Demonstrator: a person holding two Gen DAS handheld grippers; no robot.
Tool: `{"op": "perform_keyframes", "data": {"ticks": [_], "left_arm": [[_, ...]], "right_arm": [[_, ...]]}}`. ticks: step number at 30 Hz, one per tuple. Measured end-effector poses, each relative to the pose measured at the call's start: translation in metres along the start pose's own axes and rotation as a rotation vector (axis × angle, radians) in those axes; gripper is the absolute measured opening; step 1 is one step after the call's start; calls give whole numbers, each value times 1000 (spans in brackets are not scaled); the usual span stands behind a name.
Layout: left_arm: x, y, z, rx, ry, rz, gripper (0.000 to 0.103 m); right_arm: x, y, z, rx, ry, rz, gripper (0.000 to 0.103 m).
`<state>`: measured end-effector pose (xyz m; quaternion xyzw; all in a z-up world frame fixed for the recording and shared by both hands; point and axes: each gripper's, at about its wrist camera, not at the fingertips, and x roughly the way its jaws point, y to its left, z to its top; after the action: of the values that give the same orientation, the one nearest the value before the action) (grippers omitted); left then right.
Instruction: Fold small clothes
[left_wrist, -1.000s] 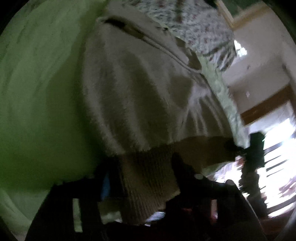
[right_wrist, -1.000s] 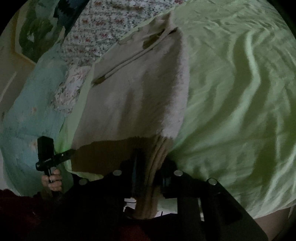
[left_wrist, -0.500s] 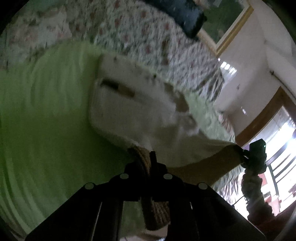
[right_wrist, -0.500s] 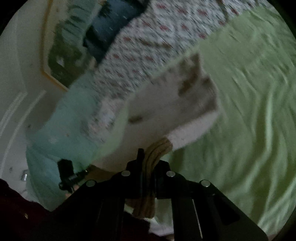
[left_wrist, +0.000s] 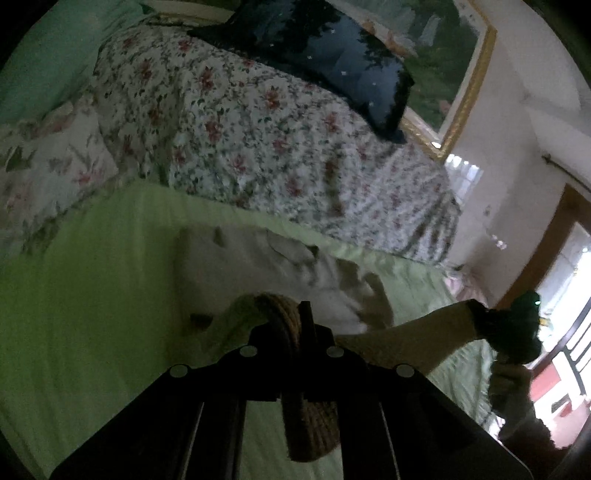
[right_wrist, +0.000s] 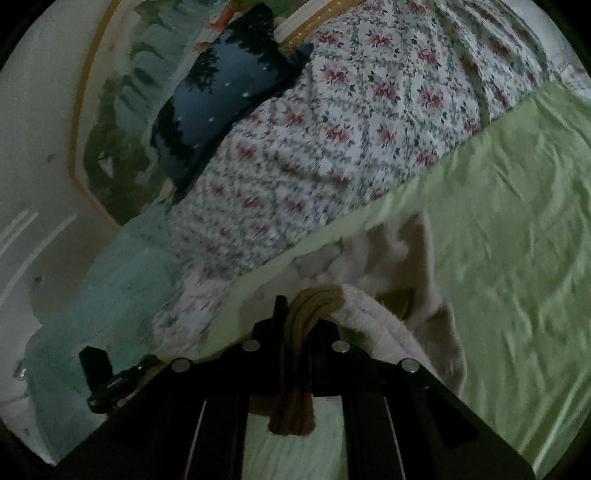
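Left hand-held gripper (left_wrist: 291, 325) clamped on one corner of the ribbed hem of the sweater (left_wrist: 258, 266); right hand-held gripper (right_wrist: 299, 314) clamped likewise on the other corner, hem bunched and hanging down between each pair of fingers. Sweater body lying on the green bed (left_wrist: 92, 295), its far part near the floral quilt (left_wrist: 240, 129) toward the head of the bed, hem end lifted above it and stretched between the two grippers. Judged as a hem-to-collar fold in mid-carry. To do it well: keep both grips tight, hold the hem taut and level across the width, carry both corners forward at one pace so neither side leads. Lower only once the hem lines up with the far edge of the sweater, short of the quilt. Set down flat, then release both together and draw back low without dragging the cloth. Risk to watch: thick ribbing slipping from a grip, or a skewed fold with a bulge along the crease; far edge blurred, so exact alignment hard to read.
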<state>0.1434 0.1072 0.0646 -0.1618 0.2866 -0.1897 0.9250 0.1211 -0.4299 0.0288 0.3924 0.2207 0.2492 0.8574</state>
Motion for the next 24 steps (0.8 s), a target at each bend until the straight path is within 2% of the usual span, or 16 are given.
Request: {"op": "perform_keyframes", "data": {"ticks": [7,16,21,24], "left_arm": [[89,18,36,-5,54,76,6],[207,64,50,-41,164,147,6],[248,86,40,-58,215,177,8],[252,92,34,-73,237,176,13]], "right_arm": [[75,-12,32,-63,12,-130,9],[161,-73,45,-15,82,-288,9],[197,-103,37,15,140,-343,11],[205,-107,37,21,162,-368,13]]}}
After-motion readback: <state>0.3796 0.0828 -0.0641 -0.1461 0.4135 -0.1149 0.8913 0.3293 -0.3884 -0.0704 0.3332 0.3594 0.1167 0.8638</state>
